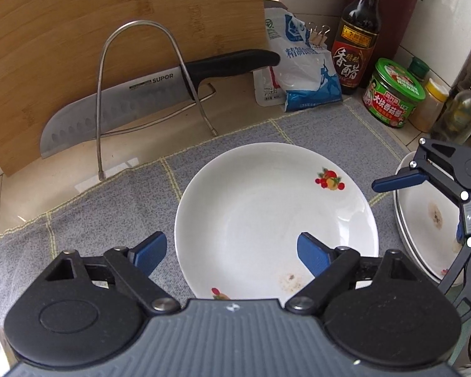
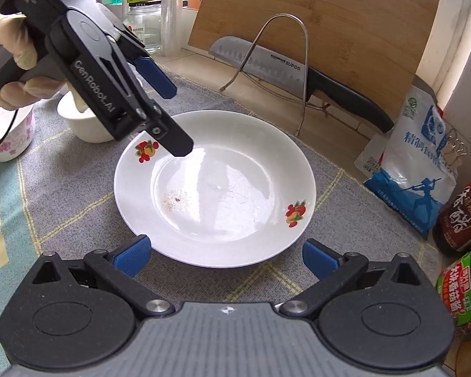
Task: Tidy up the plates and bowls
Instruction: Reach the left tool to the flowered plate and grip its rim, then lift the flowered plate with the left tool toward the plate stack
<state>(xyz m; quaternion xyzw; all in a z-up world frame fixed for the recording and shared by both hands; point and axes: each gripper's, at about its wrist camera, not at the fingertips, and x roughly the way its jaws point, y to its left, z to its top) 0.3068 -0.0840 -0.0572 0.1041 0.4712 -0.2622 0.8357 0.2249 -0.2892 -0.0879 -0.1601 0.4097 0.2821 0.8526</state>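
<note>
The left gripper [image 1: 232, 251] is hovering with fingers spread wide, straddling the near rim of the plate [image 1: 267, 207], which is lying flat mid-cloth [image 1: 110, 207]. The right gripper [image 2: 226, 254] is waiting wide open at the plate's opposite rim, holding nothing. Judgement: left should be pinching the rim squarely and lifting level, steering clear of the knife [image 1: 125, 100] racked beyond the cloth's far edge.

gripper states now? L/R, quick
Left gripper: jaws open, holding nothing, over the plate rim.
Right gripper: jaws open, holding nothing, near the plate's edge.
</note>
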